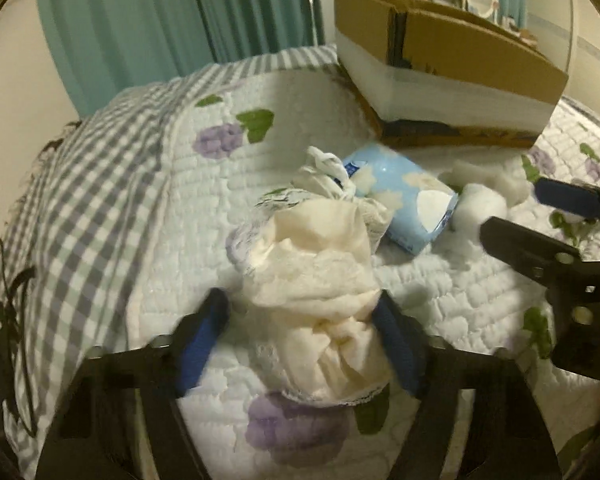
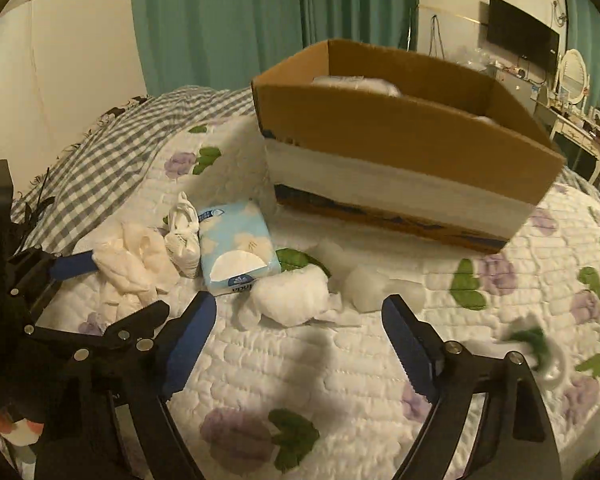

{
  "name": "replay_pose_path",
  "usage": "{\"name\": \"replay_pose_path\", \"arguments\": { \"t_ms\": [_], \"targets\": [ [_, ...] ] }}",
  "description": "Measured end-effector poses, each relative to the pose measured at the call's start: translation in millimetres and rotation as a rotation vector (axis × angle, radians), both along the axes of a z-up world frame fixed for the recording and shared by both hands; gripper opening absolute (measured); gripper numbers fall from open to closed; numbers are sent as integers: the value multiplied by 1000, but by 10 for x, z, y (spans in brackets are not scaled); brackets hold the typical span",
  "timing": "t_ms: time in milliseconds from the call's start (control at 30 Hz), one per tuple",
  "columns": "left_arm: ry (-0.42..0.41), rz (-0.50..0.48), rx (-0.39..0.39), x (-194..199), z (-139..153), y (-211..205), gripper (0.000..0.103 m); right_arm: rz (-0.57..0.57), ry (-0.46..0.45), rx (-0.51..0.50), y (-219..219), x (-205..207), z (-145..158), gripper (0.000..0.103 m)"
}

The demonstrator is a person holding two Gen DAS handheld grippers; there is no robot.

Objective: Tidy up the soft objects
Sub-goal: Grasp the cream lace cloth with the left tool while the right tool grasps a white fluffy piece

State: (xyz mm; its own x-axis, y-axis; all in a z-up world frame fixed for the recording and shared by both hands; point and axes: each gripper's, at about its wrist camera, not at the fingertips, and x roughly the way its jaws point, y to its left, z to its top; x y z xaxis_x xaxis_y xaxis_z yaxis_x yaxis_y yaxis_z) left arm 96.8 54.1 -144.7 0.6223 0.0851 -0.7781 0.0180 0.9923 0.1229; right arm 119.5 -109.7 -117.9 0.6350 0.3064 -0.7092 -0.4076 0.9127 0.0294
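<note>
Bedding: a white quilted bedspread printed with purple flowers and green leaves covers the bed.
Second cover: a grey and white checked blanket lies along the far left side of the bed.
Curtains: long teal curtains hang behind the bed.
Wall: a black flat screen is mounted high on the right.
Dressing table: a white table with an oval mirror stands beyond the bed, its top cluttered with small items too blurred to identify.
</note>
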Motion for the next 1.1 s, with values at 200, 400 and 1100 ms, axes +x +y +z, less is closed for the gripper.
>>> {"name": "replay_pose_path", "arguments": {
  "t_ms": [200, 400, 1100],
  "targets": [
    [-12, 7, -32, -14, 64, 29, 33, 23, 35, -10, 145, 174, -163, 64],
    [-38, 11, -63, -32, 169, 102, 29, 2, 87, -24, 202, 338, -319, 44],
    [-184, -96, -110, -473, 1036, -176, 29, 24, -19, 56, -250, -674, 779, 39]
  ]
}}
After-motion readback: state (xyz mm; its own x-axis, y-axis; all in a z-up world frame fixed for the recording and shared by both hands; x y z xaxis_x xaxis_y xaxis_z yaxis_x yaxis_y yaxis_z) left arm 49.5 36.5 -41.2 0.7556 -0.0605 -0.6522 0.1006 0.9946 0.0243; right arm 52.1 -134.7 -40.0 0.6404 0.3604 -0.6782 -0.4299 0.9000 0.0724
